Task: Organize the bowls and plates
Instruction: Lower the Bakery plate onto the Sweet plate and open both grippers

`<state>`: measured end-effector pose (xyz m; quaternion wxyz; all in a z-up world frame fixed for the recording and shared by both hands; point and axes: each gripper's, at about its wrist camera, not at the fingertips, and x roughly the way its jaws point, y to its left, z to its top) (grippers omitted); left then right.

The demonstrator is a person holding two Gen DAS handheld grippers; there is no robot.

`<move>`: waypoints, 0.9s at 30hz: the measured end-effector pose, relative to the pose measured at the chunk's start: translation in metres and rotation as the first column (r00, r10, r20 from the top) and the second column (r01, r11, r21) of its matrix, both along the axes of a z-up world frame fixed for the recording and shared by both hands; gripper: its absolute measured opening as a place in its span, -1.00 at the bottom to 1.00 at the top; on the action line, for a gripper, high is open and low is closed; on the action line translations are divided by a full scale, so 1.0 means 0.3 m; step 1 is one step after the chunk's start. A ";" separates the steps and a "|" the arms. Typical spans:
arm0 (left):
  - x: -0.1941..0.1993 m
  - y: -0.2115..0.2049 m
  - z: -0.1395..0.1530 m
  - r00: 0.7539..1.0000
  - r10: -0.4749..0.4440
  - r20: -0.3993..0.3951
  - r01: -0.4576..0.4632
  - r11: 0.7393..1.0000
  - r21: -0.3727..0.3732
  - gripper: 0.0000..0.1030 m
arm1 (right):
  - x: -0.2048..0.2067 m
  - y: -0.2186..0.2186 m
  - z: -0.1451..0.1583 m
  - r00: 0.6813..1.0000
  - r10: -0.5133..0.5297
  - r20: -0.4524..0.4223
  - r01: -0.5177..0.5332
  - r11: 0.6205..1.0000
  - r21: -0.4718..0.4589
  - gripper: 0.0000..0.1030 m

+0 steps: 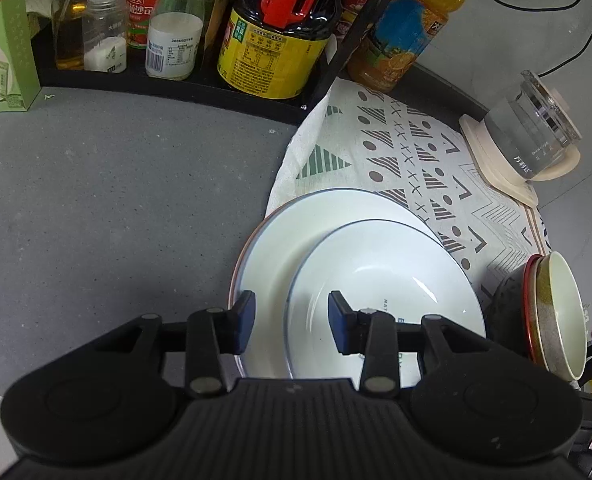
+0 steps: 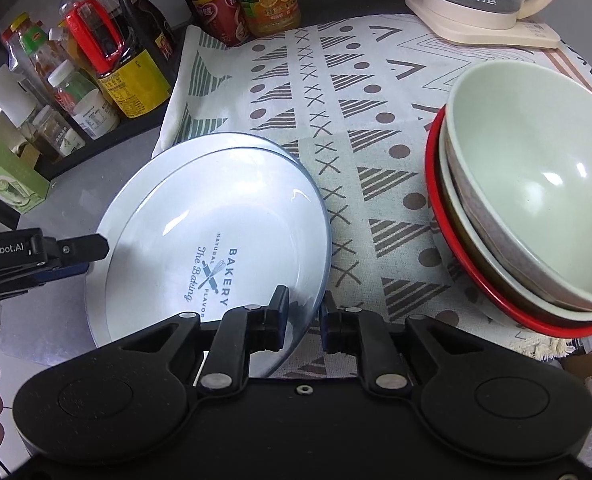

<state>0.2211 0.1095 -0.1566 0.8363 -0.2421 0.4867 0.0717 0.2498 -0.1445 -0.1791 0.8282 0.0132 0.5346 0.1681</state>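
The likeliest mishap lies with the top plate, the one printed with a bakery motif: it sits off-centre on the lower plate, shifted toward the patterned cloth, so a careless release or nudge at its rim could, in all likelihood, send it sliding off the plate beneath or set it rocking with a clatter. The right gripper straddles the near rim of that top plate, one finger inside the rim and the other outside over the cloth; its jaws stand narrow around the edge, but the right wrist view does not make plain whether the pads truly pinch the rim or stand just clear of it. The left gripper hovers above the opposite side of the stack with its jaws parted to a moderate gap and nothing between them; the rims of both plates lie just below and ahead of its fingertips. In the right wrist view its finger shows beside the far-left rim of the plates. A second risk is the stack of bowls standing on the cloth to the right of the right gripper, near enough that a sideways swing might knock it. The plates rest half on the grey tabletop, half on the cloth, an uneven seat that could add to the wobble.
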 end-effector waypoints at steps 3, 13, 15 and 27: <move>-0.001 -0.005 0.022 1.000 0.001 0.006 -0.002 0.999 0.051 -0.21 | 0.009 0.009 -0.013 1.000 -0.001 -0.013 0.001 1.000 0.000 -0.63; 0.020 0.018 -0.040 0.999 0.017 -0.050 -0.014 0.998 0.060 -0.14 | 0.032 0.015 -0.040 0.999 -0.008 -0.038 0.008 1.000 0.008 -0.56; 0.022 0.031 -0.056 0.997 0.032 -0.068 -0.028 0.998 0.050 -0.24 | 0.041 0.015 -0.043 0.999 -0.010 -0.042 0.010 1.000 0.012 -0.54; 0.014 0.022 -0.031 0.998 0.039 -0.058 -0.035 0.997 0.064 -0.31 | 0.034 0.018 -0.044 0.999 -0.016 -0.048 0.017 1.000 0.016 -0.45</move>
